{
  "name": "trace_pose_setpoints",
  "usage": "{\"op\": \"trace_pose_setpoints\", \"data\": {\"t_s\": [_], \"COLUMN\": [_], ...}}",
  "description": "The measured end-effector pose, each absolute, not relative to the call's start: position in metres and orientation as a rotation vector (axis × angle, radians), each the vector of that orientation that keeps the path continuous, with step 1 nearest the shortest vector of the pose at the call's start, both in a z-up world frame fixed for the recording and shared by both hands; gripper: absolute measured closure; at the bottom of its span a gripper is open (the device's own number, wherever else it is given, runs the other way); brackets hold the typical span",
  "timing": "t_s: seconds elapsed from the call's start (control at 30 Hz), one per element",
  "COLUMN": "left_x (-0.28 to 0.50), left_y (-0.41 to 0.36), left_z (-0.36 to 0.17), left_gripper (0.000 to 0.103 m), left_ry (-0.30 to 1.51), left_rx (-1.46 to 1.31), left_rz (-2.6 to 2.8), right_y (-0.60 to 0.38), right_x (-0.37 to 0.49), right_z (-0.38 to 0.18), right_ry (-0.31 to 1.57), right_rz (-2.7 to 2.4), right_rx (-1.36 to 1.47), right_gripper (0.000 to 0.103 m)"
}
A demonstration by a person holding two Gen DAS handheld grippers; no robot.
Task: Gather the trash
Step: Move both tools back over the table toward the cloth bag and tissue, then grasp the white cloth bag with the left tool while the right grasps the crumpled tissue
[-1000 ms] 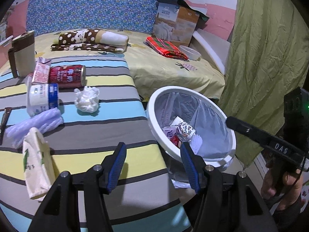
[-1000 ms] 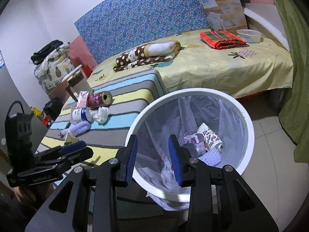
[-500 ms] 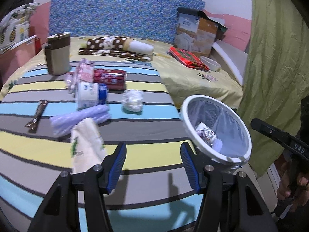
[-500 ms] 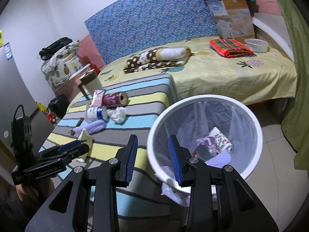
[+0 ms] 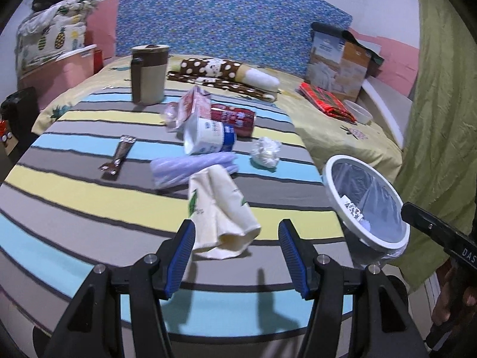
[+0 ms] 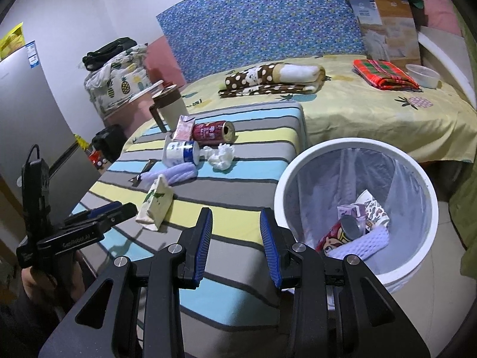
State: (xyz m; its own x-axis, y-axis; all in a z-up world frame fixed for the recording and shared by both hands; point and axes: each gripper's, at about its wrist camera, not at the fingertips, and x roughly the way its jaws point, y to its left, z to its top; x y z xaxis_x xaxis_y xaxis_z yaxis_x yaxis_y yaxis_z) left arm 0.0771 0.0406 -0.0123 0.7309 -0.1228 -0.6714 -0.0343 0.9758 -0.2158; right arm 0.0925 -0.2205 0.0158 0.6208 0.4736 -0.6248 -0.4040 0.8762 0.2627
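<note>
On the striped cloth lies a cream tissue pack. Its near end sits just ahead of my left gripper, which is open and holds nothing. Farther back are a purple foam net, a white-blue cup, a red can, a pink carton, a crumpled tissue and a brown wrapper. My right gripper is open and empty over the cloth's near edge. To its right stands the white bin, with trash inside.
A brown-beige mug stands behind the trash. The yellow bed carries a polka-dot blanket, a red plaid cloth, a bowl and a cardboard box. A green curtain hangs right of the bin; a grey fridge stands left.
The left view has swung from the bin to the trash on the cloth; the cream pack now lies just before its fingers. The right gripper has shifted left off the bin.
</note>
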Motion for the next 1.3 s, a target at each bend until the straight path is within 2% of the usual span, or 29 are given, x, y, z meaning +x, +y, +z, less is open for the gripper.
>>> {"op": "trace_pose_setpoints", "data": {"t_s": [0.6, 0.67, 0.8, 0.9, 0.97, 1.23, 1.3], "left_x": [0.09, 0.094, 0.103, 0.106, 0.105, 0.099, 0.098], "left_y": [0.028, 0.027, 0.026, 0.029, 0.031, 0.039, 0.04], "left_z": [-0.024, -0.026, -0.034, -0.038, -0.037, -0.033, -0.032], "left_gripper": [0.043, 0.048, 0.071, 0.074, 0.082, 0.087, 0.094], "left_ry": [0.767, 0.762, 0.784, 0.787, 0.781, 0.773, 0.769], "left_rx": [-0.191, -0.186, -0.181, -0.184, -0.187, -0.192, -0.193], "left_rz": [-0.042, -0.039, -0.037, -0.034, -0.037, -0.044, -0.043], "right_y": [-0.206, -0.203, -0.195, -0.19, -0.187, -0.179, -0.177], "right_x": [0.097, 0.098, 0.103, 0.106, 0.109, 0.122, 0.124], "right_z": [0.014, 0.014, 0.013, 0.012, 0.012, 0.011, 0.01], "right_ry": [0.761, 0.763, 0.77, 0.773, 0.772, 0.765, 0.766], "right_rz": [0.52, 0.524, 0.533, 0.539, 0.544, 0.562, 0.566], "right_rx": [0.087, 0.08, 0.063, 0.045, 0.035, 0.031, 0.027], "right_gripper": [0.067, 0.067, 0.067, 0.067, 0.067, 0.067, 0.067]}}
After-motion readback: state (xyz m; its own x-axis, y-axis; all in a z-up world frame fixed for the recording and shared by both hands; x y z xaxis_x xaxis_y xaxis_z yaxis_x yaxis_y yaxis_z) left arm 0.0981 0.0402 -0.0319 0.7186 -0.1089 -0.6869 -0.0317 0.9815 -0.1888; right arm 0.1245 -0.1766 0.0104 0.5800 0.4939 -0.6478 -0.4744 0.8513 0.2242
